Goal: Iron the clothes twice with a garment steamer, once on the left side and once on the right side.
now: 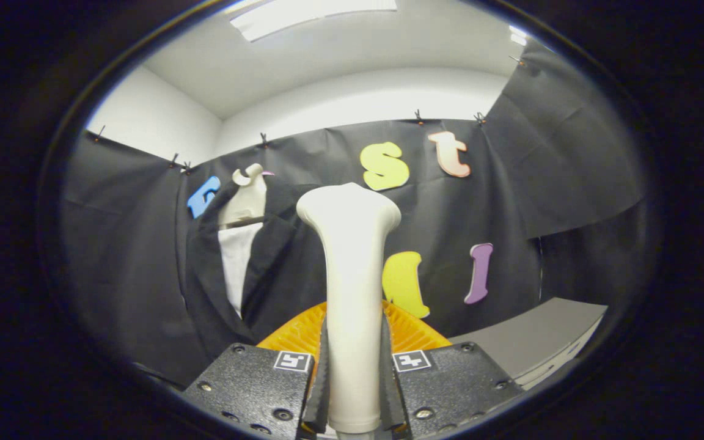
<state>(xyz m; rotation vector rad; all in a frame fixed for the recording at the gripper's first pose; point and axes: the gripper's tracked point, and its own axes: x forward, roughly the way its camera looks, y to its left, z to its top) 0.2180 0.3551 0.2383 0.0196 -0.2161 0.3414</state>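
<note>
My jaws are clamping the smooth, cream garment steamer (352, 293) between both pads — its flared head is rising upright ahead. Beyond lies a ribbed orange basket (410, 333); farther left, a dark jacket (272, 269) is hanging — white shirt inside.

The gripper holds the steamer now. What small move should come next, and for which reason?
Probably swing the steamer toward the dark jacket. The gripper is shut on the steamer's handle, with its head upright ahead of the fingers, while the jacket hangs beyond and off to one side, apart from the head. An orange basket sits just behind.
</note>
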